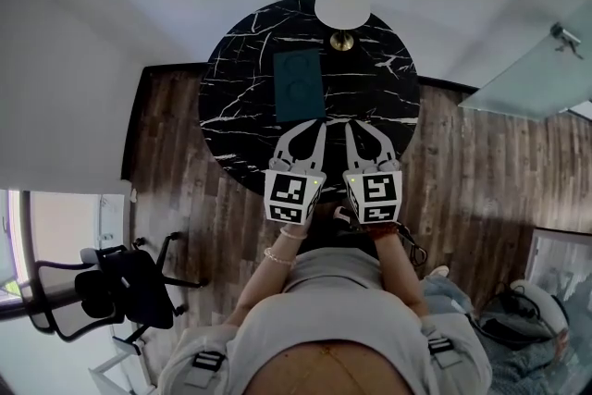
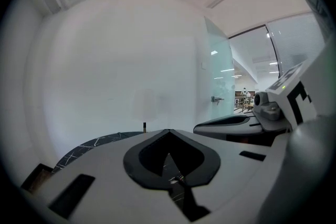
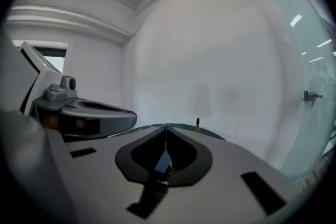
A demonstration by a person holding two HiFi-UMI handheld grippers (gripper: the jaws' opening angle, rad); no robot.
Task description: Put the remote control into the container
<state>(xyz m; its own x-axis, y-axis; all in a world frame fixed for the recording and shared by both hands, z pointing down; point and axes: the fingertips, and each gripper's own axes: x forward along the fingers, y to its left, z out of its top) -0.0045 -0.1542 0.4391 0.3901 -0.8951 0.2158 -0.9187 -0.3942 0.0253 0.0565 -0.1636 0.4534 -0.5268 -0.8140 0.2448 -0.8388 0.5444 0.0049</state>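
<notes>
With my left tongs (image 1: 320, 127) and right tongs (image 1: 350, 127) both pressed together on nothing, pushing in low could shove the dark teal case (image 1: 299, 86) (the container, I think; I can't pick out the remote) across the slick marble table (image 1: 240, 88) toward the lamp (image 1: 343, 0).

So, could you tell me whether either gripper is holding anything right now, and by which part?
Nothing is held: the left gripper and the right gripper both have their jaws closed together with nothing between them.
</notes>
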